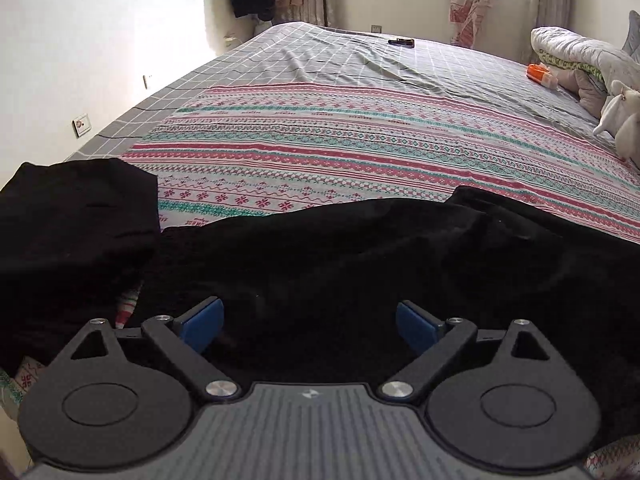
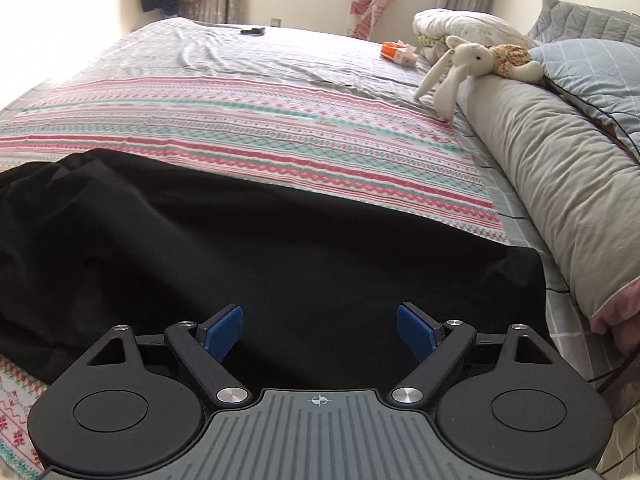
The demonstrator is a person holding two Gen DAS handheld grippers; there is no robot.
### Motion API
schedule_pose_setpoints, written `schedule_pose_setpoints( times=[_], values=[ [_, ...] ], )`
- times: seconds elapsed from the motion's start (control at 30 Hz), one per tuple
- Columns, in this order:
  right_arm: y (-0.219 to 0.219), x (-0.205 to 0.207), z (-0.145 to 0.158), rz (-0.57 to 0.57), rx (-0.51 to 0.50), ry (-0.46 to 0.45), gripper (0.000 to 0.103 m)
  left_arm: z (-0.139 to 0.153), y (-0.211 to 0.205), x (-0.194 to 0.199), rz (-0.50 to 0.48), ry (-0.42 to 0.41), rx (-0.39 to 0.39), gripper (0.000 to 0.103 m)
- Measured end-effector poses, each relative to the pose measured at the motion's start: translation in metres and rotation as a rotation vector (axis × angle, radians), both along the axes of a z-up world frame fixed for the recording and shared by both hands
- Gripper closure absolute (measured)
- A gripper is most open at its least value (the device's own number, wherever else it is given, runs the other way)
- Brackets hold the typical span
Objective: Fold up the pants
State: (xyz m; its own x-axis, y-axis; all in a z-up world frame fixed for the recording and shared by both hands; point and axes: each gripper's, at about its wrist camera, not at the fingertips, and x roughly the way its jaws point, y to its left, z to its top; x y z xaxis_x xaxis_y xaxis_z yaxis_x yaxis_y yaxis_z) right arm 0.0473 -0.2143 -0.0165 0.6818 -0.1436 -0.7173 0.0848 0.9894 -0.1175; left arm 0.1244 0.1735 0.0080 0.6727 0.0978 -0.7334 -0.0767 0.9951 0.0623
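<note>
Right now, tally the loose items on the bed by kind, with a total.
Black pants: 1
Patterned cloth under the pants: 1
Stuffed rabbit: 1
Orange pack: 1
Small black item, too small to identify: 1
Rolled quilt: 1
Total: 6

Both rigs look identical: left tongs (image 1: 310, 326) and right tongs (image 2: 320, 330) have blue pads on black linkage arms, silver screws at the pivots, big round black discs each side, and a ribbed grey body with a small crosshair mark.
</note>
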Motion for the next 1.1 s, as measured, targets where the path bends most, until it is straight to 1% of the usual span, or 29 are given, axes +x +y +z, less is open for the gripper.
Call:
schedule_pose_setpoints(
  times=[0.17, 0.27, 0.3, 0.4, 0.43, 0.47, 0.53, 0.57, 0.6, 0.63, 0.67, 0.7, 0.8, 0.9, 0.93, 0.97, 1.0, 1.07, 1.1],
  values=[
    [0.033, -0.016, -0.007, 0.086, 0.005, -0.010, 0.016, -0.007, 0.058, -0.021, 0.110, -0.006, -0.083, 0.000],
    [0.052, -0.022, -0.017, 0.140, 0.011, 0.010, 0.016, -0.013, 0.092, -0.025, 0.174, 0.004, -0.176, 0.001],
    [0.059, -0.022, -0.020, 0.160, 0.010, 0.020, 0.016, -0.016, 0.103, -0.027, 0.195, 0.013, -0.217, 0.007],
    [0.074, -0.021, -0.029, 0.213, -0.002, 0.035, 0.016, -0.022, 0.129, -0.034, 0.234, 0.017, -0.334, 0.016],
    [0.079, -0.021, -0.032, 0.228, -0.010, 0.040, 0.016, -0.024, 0.136, -0.037, 0.232, 0.014, -0.375, 0.018],
    [0.083, -0.020, -0.034, 0.239, -0.018, 0.045, 0.016, -0.026, 0.139, -0.037, 0.232, 0.011, -0.403, 0.020],
    [0.092, -0.019, -0.039, 0.258, -0.030, 0.058, 0.016, -0.033, 0.145, -0.037, 0.237, 0.009, -0.452, 0.023],
    [0.094, -0.017, -0.041, 0.264, -0.032, 0.065, 0.016, -0.037, 0.145, -0.034, 0.241, 0.017, -0.471, 0.029],
    [0.096, -0.016, -0.044, 0.268, -0.033, 0.073, 0.016, -0.042, 0.146, -0.032, 0.246, 0.037, -0.489, 0.038],
    [0.098, -0.014, -0.046, 0.269, -0.035, 0.080, 0.016, -0.045, 0.145, -0.030, 0.250, 0.060, -0.498, 0.043],
    [0.098, -0.013, -0.048, 0.269, -0.037, 0.086, 0.016, -0.048, 0.144, -0.029, 0.248, 0.071, -0.506, 0.051],
    [0.098, -0.011, -0.049, 0.267, -0.039, 0.092, 0.016, -0.049, 0.144, -0.029, 0.242, 0.071, -0.511, 0.054],
    [0.095, -0.007, -0.051, 0.261, -0.035, 0.102, 0.016, -0.048, 0.140, -0.023, 0.242, 0.045, -0.497, 0.054],
    [0.092, -0.005, -0.052, 0.251, -0.019, 0.109, 0.016, -0.049, 0.143, -0.021, 0.254, 0.028, -0.512, 0.054],
    [0.089, -0.002, -0.052, 0.247, -0.014, 0.108, 0.016, -0.050, 0.143, -0.021, 0.258, 0.026, -0.505, 0.055],
    [0.088, -0.002, -0.052, 0.247, -0.011, 0.108, 0.016, -0.050, 0.142, -0.020, 0.262, 0.025, -0.484, 0.067],
    [0.087, 0.001, -0.052, 0.247, -0.010, 0.108, 0.016, -0.049, 0.141, -0.020, 0.261, 0.023, -0.460, 0.073],
    [0.085, 0.002, -0.051, 0.244, -0.013, 0.104, 0.016, -0.044, 0.140, -0.020, 0.283, -0.008, -0.412, 0.074],
    [0.084, 0.000, -0.051, 0.240, -0.015, 0.100, 0.016, -0.039, 0.142, -0.020, 0.295, -0.041, -0.392, 0.074]
  ],
)
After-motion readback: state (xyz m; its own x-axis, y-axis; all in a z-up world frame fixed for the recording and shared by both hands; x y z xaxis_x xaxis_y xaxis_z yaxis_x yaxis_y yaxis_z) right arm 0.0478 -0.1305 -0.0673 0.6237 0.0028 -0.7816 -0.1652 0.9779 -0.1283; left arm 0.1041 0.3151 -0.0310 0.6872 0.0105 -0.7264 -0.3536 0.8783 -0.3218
